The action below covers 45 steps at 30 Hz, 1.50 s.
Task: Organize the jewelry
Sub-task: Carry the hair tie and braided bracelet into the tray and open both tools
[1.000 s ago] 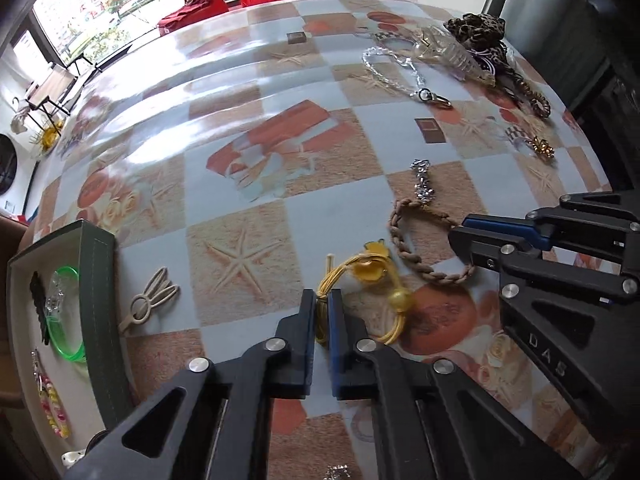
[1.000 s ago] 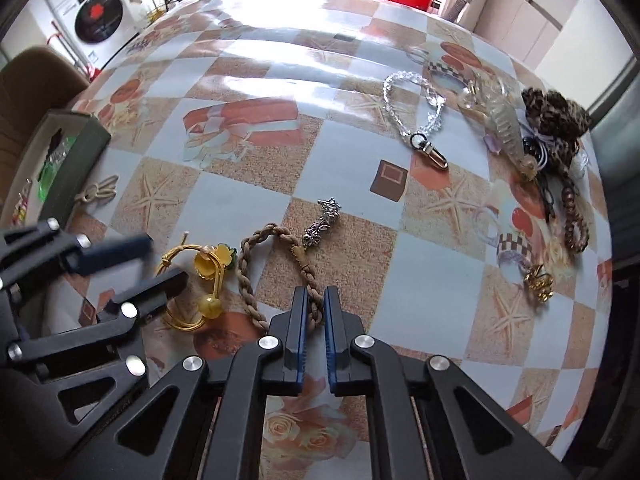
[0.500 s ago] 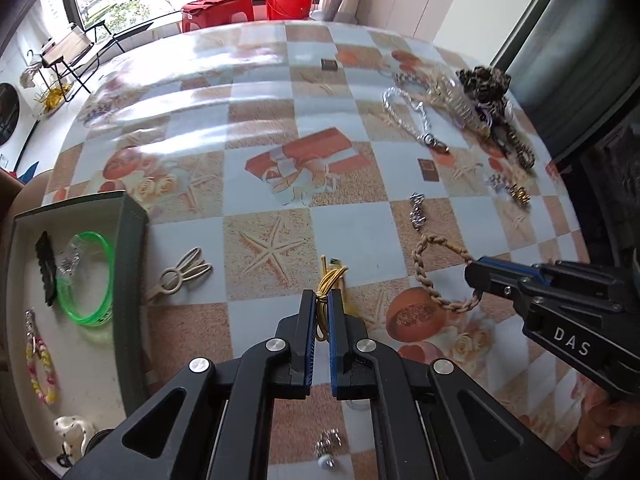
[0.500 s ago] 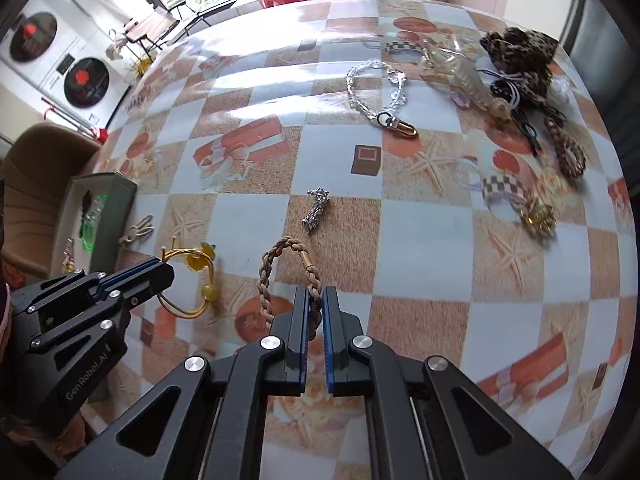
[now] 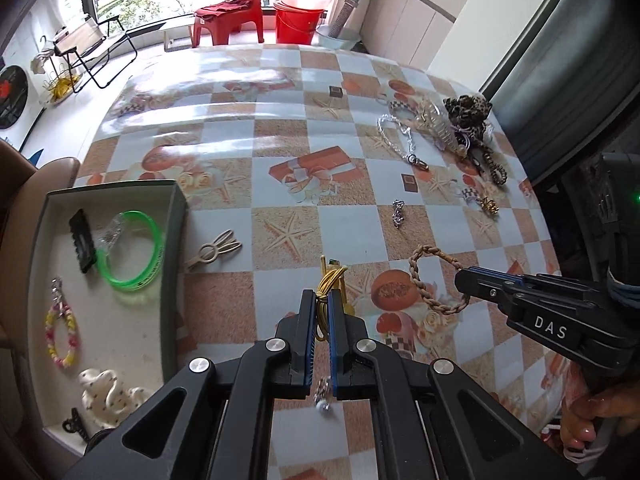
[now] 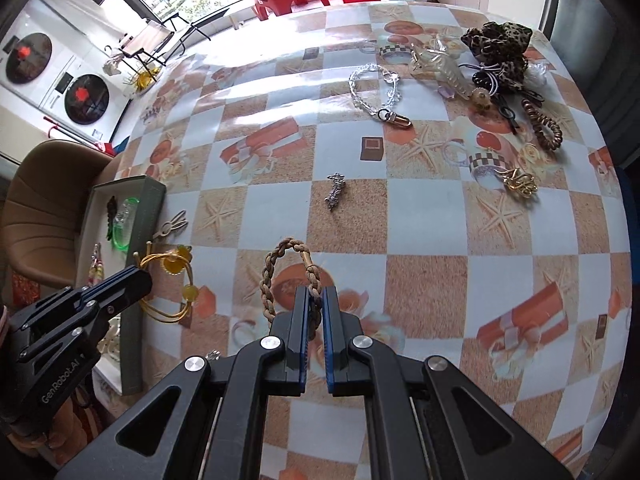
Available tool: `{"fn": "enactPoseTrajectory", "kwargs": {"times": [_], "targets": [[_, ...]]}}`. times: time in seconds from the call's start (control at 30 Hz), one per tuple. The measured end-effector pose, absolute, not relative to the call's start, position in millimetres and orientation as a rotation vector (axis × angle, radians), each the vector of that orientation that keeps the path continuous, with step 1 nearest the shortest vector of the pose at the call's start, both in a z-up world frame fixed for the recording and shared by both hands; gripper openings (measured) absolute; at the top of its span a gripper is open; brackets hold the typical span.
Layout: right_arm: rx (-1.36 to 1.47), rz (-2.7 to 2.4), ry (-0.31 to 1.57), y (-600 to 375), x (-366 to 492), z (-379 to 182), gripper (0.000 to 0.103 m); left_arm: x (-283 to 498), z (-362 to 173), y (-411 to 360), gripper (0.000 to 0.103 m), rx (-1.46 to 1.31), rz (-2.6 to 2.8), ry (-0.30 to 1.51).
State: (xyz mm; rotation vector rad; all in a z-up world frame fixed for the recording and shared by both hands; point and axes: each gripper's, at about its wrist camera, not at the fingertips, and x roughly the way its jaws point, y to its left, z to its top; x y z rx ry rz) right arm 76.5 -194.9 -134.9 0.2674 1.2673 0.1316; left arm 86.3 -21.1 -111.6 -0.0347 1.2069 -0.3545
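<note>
The left claw [image 5: 320, 300], black with blue-edged ribbed pads, is pinched on a gold wire bracelet [image 6: 170, 280]: thin stacked wire loops with a frilled amber flower and a round amber bead, hanging clear of the worktop [image 5: 280, 168]. The right claw [image 6: 315, 300], of the same build, is clamped on a braided tan cord bracelet [image 6: 276, 268], a plaited rope ring with a small brass tube clasp, its loop standing forward from the pads.

Just left of the left claw sits a shallow dark-walled tray [image 5: 176, 216] with a pale floor. In it lie a glossy green plastic bangle [image 5: 136, 252], a flat black comb clip [image 5: 82, 240], a pink and yellow beaded loop [image 5: 60, 328] and a cream spotted fabric scrunchie [image 5: 108, 396]. Beside the tray's wall on the cloth lies a beige rabbit-shaped clip [image 5: 214, 250].

The worktop wears a shiny oilcloth of pale blue and sandy squares printed with starfish and gift boxes. Further out rest a small crumpled silver chain [image 6: 335, 190], a clear beaded strap with a metal snap hook [image 6: 380, 92], a gold knotted piece [image 6: 520, 184], a brown spiral hair tie [image 6: 546, 124], a clear plastic claw clip [image 6: 444, 68] and a leopard-print scrunchie [image 6: 500, 44].
</note>
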Motion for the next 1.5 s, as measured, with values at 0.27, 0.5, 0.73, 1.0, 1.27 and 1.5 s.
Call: {"fn": "enactPoseTrajectory", "kwargs": {"times": [0.27,0.5,0.73,1.0,1.27,1.5], "targets": [[0.259,0.144,1.261,-177,72,-112,0.007,72,-87,3,0.008,-0.071,-0.343,1.184],[0.221,0.185,1.252,-145,75,-91,0.007,64,-68,39,0.008,-0.115,-0.303,1.158],[0.181,0.250,1.242,-103,80,-75,0.007,56,-58,87,0.008,-0.149,-0.228,1.139],[0.120,0.340,1.245,-44,86,-67,0.007,42,-54,150,0.008,-0.204,-0.124,1.125],[0.055,0.426,1.263,16,92,-72,0.007,33,-67,199,0.008,-0.252,-0.049,1.135],[0.001,0.477,1.280,55,96,-82,0.007,33,-90,221,0.008,-0.300,-0.034,1.166]]}}
